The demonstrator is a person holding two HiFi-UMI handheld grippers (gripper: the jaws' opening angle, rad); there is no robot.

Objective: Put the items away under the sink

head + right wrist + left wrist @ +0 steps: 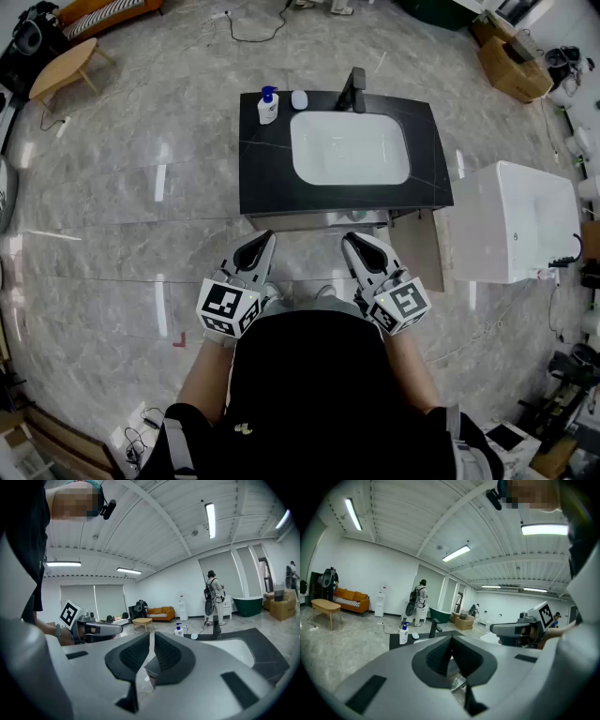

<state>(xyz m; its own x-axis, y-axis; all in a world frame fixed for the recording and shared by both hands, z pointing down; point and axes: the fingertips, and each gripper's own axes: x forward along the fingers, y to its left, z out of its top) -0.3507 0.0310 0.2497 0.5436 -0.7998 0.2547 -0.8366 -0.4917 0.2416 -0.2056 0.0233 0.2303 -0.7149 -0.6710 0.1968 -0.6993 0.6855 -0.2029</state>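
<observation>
A white soap bottle with a blue pump (pixel 268 106) (pixel 403 634) (pixel 178 630) stands at the back left of the black vanity top (pixel 262 178). A small white oval object (pixel 299 99) lies beside it. The white basin (pixel 350 148) and black faucet (pixel 354 90) fill the middle. A beige cabinet door (pixel 420 248) hangs open at the vanity's front right. My left gripper (pixel 265 236) (pixel 451 641) and right gripper (pixel 352 239) (pixel 151 637) are held close to my body and point at the vanity's front. Both are shut with nothing between the jaws.
A white tub-like unit (pixel 520 220) stands right of the vanity. A wooden table (pixel 64 67) and an orange sofa (pixel 350 599) are far left, cardboard boxes (pixel 511 66) far right. A person (pixel 421 603) stands in the background. A cable (pixel 248 33) lies on the floor behind the vanity.
</observation>
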